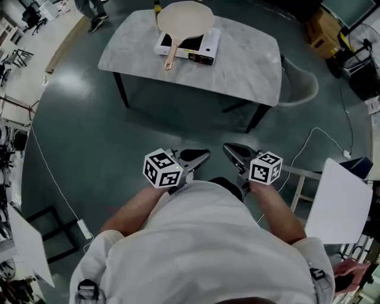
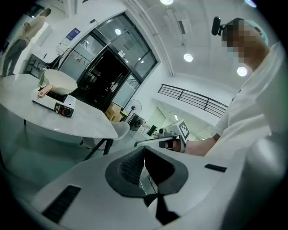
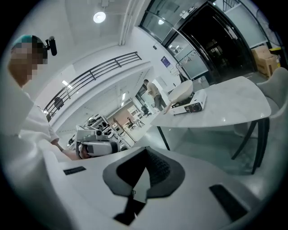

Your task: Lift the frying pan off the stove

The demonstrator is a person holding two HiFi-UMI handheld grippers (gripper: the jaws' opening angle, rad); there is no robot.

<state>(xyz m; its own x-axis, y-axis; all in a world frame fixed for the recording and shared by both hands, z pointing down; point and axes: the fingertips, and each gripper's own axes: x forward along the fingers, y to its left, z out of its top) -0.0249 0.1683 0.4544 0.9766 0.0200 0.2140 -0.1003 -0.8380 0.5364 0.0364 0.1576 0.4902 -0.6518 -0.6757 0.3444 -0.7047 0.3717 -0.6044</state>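
A beige frying pan [image 1: 185, 18] with a wooden handle [image 1: 171, 56] sits on a white portable stove [image 1: 205, 50] on the marble-topped table [image 1: 237, 65]. Both grippers are held close to the person's body, far short of the table. My left gripper [image 1: 205, 155] is shut and holds nothing. My right gripper [image 1: 228, 148] is also shut and empty. The left gripper view shows the pan [image 2: 60, 81] and stove [image 2: 56, 104] far off at the left, beyond the closed jaws of my left gripper [image 2: 144, 152]. In the right gripper view the pan [image 3: 180, 92] lies beyond my right gripper [image 3: 146, 155].
A pale chair [image 1: 300, 83] stands at the table's right end. Open grey floor lies between the person and the table, with a white cable [image 1: 56, 184] at the left. A white board [image 1: 338, 202] leans at the right. Boxes and equipment fill the far corners.
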